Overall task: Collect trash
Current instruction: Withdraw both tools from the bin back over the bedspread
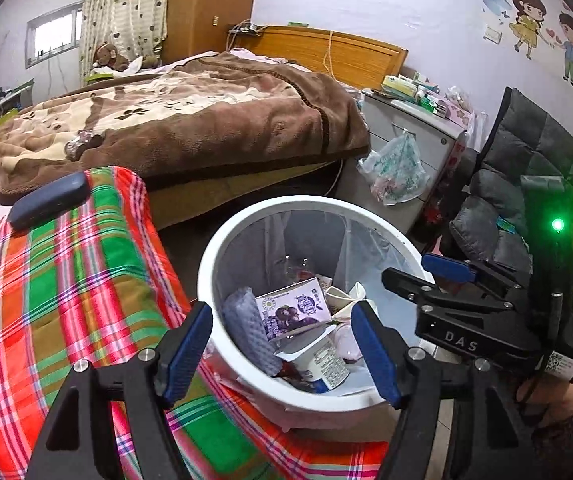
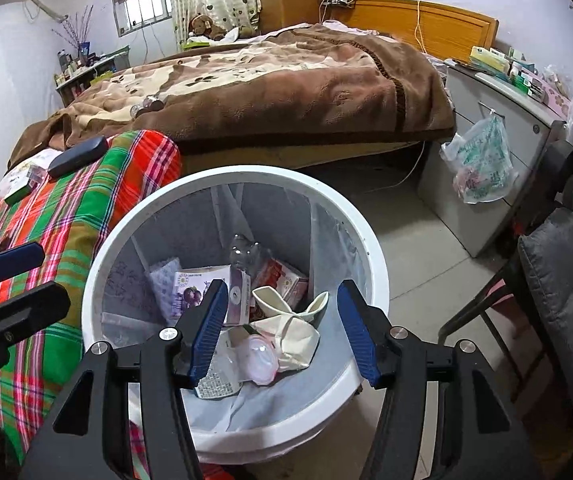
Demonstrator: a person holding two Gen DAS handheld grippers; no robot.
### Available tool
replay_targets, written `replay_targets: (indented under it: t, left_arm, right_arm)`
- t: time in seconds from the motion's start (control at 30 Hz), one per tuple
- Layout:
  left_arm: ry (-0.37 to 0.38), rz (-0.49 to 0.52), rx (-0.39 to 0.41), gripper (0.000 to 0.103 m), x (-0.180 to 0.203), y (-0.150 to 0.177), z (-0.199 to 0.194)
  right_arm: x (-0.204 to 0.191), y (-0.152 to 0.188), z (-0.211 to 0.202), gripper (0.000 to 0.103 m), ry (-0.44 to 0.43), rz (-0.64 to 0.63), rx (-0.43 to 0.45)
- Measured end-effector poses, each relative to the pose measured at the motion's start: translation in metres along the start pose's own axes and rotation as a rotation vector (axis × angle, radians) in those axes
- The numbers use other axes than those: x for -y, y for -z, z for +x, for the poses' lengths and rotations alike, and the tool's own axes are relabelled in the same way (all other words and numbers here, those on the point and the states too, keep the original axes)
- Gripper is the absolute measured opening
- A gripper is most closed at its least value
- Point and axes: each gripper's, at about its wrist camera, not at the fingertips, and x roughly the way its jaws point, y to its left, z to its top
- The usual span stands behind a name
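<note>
- We see a wide bed with a brown and cream fleece blanket [image 2: 286,80] filling the back of the room, well apart from the work
- Nearer, a table under a red, green and pink plaid cloth [image 1: 78,288] stands just beside the bin, with a dark blue oblong case [image 1: 48,200] lying on it
- The round white plastic bin with a clear liner [image 2: 370,248] sits on the floor below both tools; the collected trash lies inside it
- Our left gripper [image 1: 282,344] hangs over the bin's near rim, blue pads spread, nothing between them
- Our right gripper [image 2: 282,332] hangs over the bin's mouth, pads also apart and empty; in the left view its black body reads "DAS"
- A purple and white milk carton [image 1: 294,312] lies on the heap; we judge it light and crushable, best pinched across its flat faces. Its printing is too small for us to read
- A crushed cream paper cup [image 2: 290,320] lies near the middle: soft and very light, we would take it by a folded edge
- A white yoghurt tub with a small printed label [image 1: 322,360] looks thin-walled and slick; its text is unreadable
- A clear crumpled plastic bottle [image 2: 246,254] at the back would be springy and slippery, so the neck seems the safest hold
</note>
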Motion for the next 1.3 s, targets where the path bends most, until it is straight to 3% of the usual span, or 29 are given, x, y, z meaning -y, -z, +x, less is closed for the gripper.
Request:
replay_targets:
  t: [0.6,0.87,1.3]
  left_arm:
    - [-0.121,-0.054,0.101,0.072,-0.038,0.024,-0.076]
    - [-0.224,-0.114,0.129,0.072,-0.08,0.044,-0.113]
    - [-0.388,-0.229,0.144,0.072,-0.16,0.084,-0.161]
  right_arm:
    - [-0.035,0.004,-0.031,0.058,-0.04,-0.005,0.075]
    - [-0.073,0.005,-0.043,0.058,-0.107,-0.035,0.113]
    - [-0.153,0.008,-0.034,0.058,-0.217,-0.133,0.086]
